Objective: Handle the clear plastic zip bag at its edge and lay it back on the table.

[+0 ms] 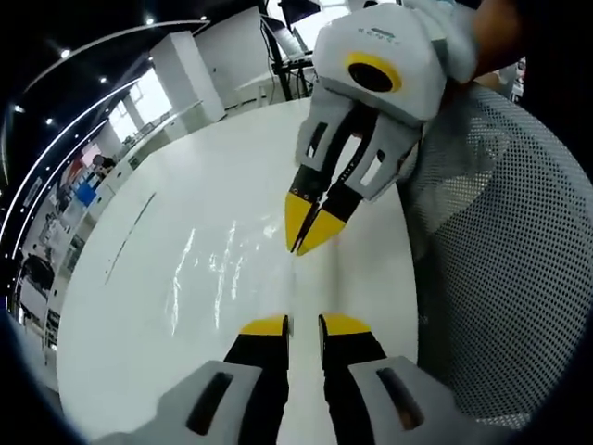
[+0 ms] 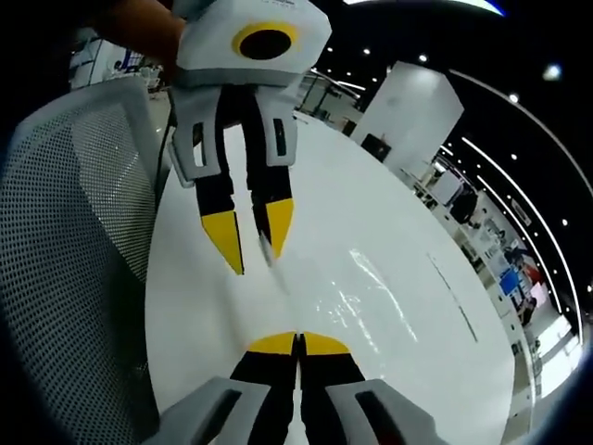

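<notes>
In the left gripper view the left gripper (image 1: 304,324) has its jaws a little apart around the near edge of the clear bag (image 1: 222,273), which lies glinting on the white table (image 1: 139,306), while the right gripper (image 1: 308,222) opposite is pinched closed. In the right gripper view the right gripper (image 2: 298,343) is clamped on the bag's (image 2: 357,292) edge and the left gripper (image 2: 252,243) stands slightly parted. To lay it flat, I would lower both ends together and release only once the plastic rests smooth.

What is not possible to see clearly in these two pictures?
- Clear zip bag: in the left gripper view it reads as glare streaks on the white table; its outline and zip edge are lost.
- Right claw: shut, but whether bag film is pinched between its tips is too fine to tell.
- Mesh chair: cut off by the picture edge.
</notes>
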Tool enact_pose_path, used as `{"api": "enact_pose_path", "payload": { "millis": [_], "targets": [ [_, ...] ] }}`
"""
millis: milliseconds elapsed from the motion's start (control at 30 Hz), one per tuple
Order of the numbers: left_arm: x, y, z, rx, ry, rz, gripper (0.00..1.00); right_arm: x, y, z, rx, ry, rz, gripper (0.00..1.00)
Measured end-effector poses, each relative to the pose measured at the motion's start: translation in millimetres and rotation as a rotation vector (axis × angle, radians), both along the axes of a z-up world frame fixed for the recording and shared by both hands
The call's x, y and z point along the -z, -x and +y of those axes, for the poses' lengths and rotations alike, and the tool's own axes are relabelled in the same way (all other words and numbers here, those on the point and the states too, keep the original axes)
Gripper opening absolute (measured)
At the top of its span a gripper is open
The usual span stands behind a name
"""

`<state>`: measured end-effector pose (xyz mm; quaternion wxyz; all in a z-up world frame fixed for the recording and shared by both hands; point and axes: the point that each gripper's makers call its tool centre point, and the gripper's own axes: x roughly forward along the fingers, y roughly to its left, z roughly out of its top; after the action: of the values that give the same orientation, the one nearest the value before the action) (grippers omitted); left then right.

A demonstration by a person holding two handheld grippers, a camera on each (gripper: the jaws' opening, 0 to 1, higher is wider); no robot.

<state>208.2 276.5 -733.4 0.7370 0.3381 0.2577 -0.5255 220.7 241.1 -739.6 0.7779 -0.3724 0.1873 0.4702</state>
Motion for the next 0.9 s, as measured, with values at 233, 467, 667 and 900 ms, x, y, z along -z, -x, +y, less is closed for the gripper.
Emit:
{"api": "enact_pose_path", "payload": {
  "millis": [233,467,667,900],
  "targets": [
    [4.6,-7.4,-3.4,0.041,-0.032,-0.015,0.07,-4.1,2.0,3.3,-0.007,-0.017,0.002,0.0],
    [6.9,-11.0,-1.7,0.098,-0.078,-0.061,0.0,-10.6,2.9,5.3,-0.002,-0.045,0.014,0.0],
    [6.4,-12.5,-1.5,0.119,-0.086,-0.073,0.0,-14.6,4.3,7.7,0.004,-0.046,0.021,0.0],
    [6.5,-8.9,-1.4,0.143,-0.08,-0.067,0.0,-26.1,9.7,26.9,-0.061,-0.078,0.022,0.06]
  ]
}}
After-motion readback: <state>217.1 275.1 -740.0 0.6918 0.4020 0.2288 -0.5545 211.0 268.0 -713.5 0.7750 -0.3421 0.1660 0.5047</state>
